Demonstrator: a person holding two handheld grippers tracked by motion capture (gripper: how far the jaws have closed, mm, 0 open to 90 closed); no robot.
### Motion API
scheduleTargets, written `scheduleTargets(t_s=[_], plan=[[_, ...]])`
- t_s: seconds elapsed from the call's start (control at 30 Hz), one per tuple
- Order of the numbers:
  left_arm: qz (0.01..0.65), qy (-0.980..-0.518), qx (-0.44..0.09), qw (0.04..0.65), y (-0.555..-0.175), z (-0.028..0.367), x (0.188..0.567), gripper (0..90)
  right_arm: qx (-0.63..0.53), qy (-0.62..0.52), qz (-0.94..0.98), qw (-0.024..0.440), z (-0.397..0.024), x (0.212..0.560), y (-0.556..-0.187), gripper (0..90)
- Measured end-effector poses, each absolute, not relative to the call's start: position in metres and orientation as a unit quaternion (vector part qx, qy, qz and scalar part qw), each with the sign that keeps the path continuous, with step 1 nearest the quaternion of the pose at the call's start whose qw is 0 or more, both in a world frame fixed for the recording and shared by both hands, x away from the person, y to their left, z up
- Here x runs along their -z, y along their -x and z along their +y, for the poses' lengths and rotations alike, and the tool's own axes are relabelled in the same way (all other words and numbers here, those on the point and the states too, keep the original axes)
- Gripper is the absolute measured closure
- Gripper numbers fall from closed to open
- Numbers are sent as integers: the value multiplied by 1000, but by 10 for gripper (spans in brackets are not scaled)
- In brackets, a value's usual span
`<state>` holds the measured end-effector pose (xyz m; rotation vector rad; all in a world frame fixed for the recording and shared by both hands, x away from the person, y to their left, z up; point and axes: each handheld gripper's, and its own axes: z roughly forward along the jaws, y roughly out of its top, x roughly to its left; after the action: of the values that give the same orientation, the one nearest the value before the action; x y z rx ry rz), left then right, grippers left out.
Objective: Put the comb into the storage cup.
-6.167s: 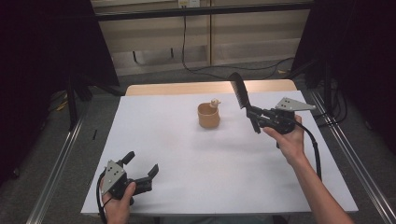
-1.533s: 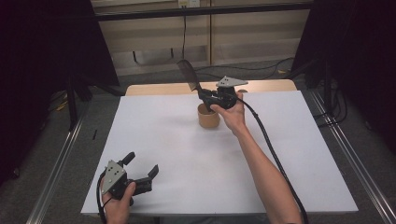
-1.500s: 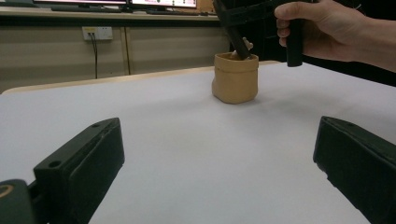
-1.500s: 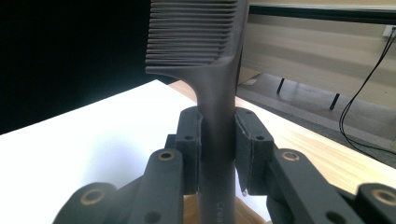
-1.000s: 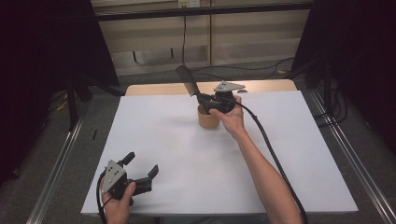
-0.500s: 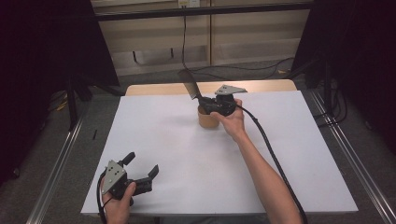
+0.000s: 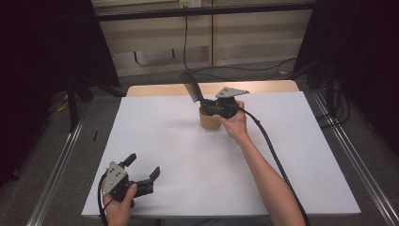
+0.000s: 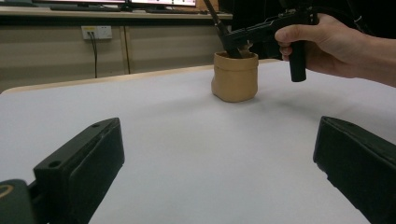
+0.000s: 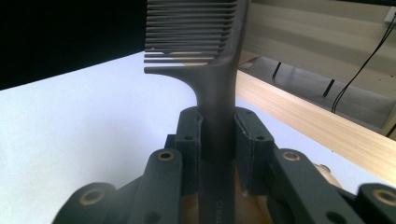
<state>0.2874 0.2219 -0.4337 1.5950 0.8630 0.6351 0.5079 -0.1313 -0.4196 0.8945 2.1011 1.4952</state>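
A tan cup (image 7: 209, 122) (image 8: 235, 77) stands on the white table (image 7: 188, 155) toward the back middle. My right gripper (image 7: 207, 107) hovers right over its mouth, shut on the handle of a dark comb (image 7: 192, 86) (image 9: 205, 51). The comb's toothed end points up and away to the left, and its handle end dips toward the cup's opening. In the right gripper view both jaws press against the comb's handle. My left gripper (image 7: 141, 170) rests near the table's front left corner, its jaws wide apart with nothing between them.
A wooden strip (image 7: 263, 86) edges the table's far side. Metal rails (image 7: 357, 160) run along both flanks of the table. Cables (image 7: 188, 47) hang at the back wall. The right gripper's cable (image 7: 270, 150) trails along the forearm.
My right gripper carried the comb from the table's right side over to the cup and lowered it slightly toward the cup's mouth. The left gripper has stayed still.
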Motion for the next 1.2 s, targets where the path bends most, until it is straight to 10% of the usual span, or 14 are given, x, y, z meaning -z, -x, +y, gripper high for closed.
scheduleTargets(t_s=[0.67, 1.2], plan=[[367, -682, -271, 572, -288, 222, 434, 19, -525, -332, 760, 193, -134, 422, -503, 684], [367, -683, -268, 571, -288, 221, 434, 20, -539, -327, 748, 208, -130, 406, -492, 382]])
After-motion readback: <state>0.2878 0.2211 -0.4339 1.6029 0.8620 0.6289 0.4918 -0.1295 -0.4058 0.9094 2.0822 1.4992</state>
